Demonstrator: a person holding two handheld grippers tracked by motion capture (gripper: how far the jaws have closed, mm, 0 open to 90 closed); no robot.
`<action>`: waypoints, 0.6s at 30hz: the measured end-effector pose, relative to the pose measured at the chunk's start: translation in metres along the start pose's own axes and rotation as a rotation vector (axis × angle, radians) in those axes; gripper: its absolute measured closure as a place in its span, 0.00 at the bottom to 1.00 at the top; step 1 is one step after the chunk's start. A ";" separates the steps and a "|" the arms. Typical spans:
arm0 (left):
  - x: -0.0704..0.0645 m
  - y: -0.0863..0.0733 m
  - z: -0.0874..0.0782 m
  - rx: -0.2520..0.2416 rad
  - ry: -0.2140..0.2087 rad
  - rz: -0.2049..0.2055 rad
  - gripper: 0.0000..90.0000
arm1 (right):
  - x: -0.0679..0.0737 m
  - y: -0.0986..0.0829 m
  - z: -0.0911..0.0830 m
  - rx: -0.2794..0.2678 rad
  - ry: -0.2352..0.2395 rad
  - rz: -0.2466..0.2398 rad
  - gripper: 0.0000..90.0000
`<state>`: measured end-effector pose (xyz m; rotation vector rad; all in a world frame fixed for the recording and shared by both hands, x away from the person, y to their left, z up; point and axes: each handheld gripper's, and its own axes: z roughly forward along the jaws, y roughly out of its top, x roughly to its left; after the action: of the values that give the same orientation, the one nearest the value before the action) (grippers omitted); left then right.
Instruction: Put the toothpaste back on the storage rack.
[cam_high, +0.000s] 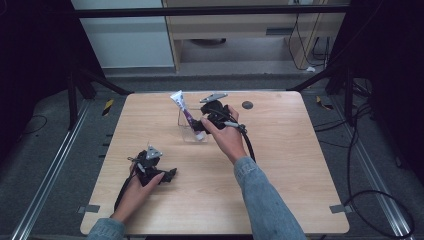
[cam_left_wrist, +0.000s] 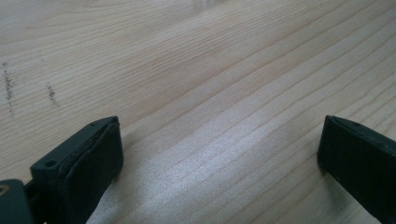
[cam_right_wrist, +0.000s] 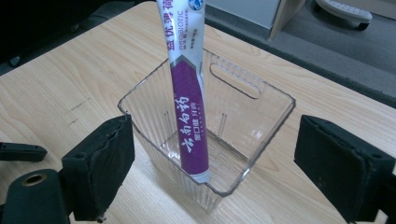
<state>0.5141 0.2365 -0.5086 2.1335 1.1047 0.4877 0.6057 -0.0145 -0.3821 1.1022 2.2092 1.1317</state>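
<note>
At lower left of the high view, the left gripper (cam_high: 167, 175) rests idle on the wooden table (cam_high: 280, 190), its 2 jaws spread wide over bare grain with nothing between them. At upper centre, a purple-and-white toothpaste tube (cam_high: 186, 114) stands tilted inside a clear plastic bin (cam_high: 192, 134), cap end down, its flat crimped end leaning out over the far rim. Just right of it the right gripper (cam_high: 202, 125) sits at the bin's near side — jaws wide apart, gripping nothing, the bin framed between them in the right gripper view. The placing step looks finished; the likely next move is to draw this gripper straight back without nudging the light bin or the leaning tube. Open tabletop lies right and toward the bottom of the frame — ample room — while the table's far edge runs near behind the bin.
</note>
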 end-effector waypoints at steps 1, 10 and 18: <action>0.000 0.000 0.000 0.001 0.000 0.000 0.00 | -0.001 -0.001 -0.001 -0.002 -0.003 0.001 0.13; 0.000 0.000 0.000 0.002 0.000 0.002 0.00 | -0.009 -0.011 -0.012 -0.018 -0.026 0.005 0.12; 0.000 0.000 0.000 0.002 0.000 0.002 0.00 | -0.016 -0.020 -0.020 -0.021 -0.036 0.003 0.12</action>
<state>0.5142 0.2367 -0.5085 2.1369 1.1032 0.4874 0.5930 -0.0444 -0.3866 1.1089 2.1646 1.1245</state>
